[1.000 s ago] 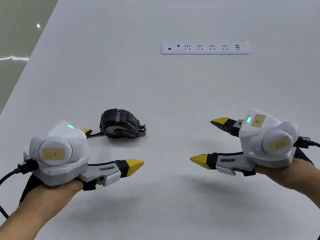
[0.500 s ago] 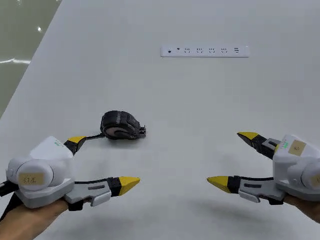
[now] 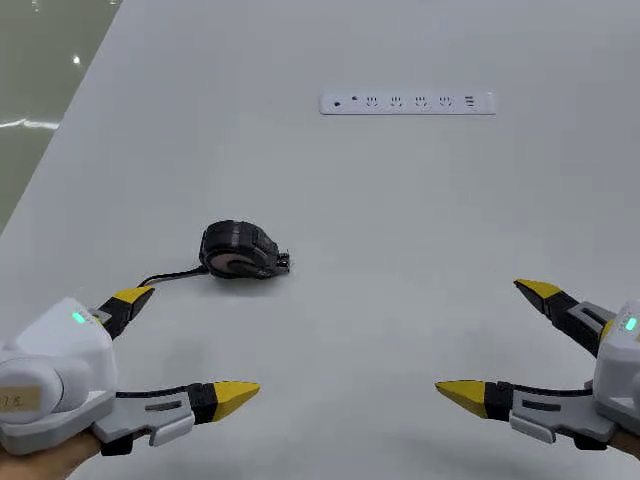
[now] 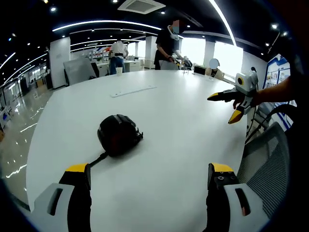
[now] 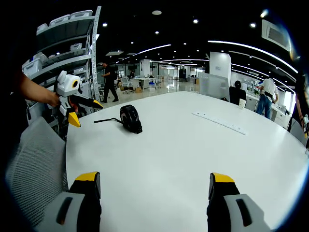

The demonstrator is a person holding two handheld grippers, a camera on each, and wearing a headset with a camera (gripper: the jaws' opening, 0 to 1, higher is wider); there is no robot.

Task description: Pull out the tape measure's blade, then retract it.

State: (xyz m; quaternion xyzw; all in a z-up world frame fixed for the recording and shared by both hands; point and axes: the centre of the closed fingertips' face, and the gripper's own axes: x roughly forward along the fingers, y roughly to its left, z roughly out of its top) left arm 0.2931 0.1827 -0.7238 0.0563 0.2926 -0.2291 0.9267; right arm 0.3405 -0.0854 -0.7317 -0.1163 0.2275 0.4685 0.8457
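The black tape measure point(image 3: 240, 250) lies alone on the white table point(image 3: 400, 200), its blade seemingly retracted.

Looking along the wide-spread left gripper point(image 4: 148, 170): black tape measure point(image 4: 119, 135) just ahead, nearer the left jaw, cord point(image 4: 97, 158) trailing toward that tip; right gripper point(image 4: 221, 109) well off right, spread too.

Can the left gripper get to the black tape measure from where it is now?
Probably yes. The left gripper is open, and the round black tape measure lies ahead of it on the white table, with nothing between them but its thin black strap.
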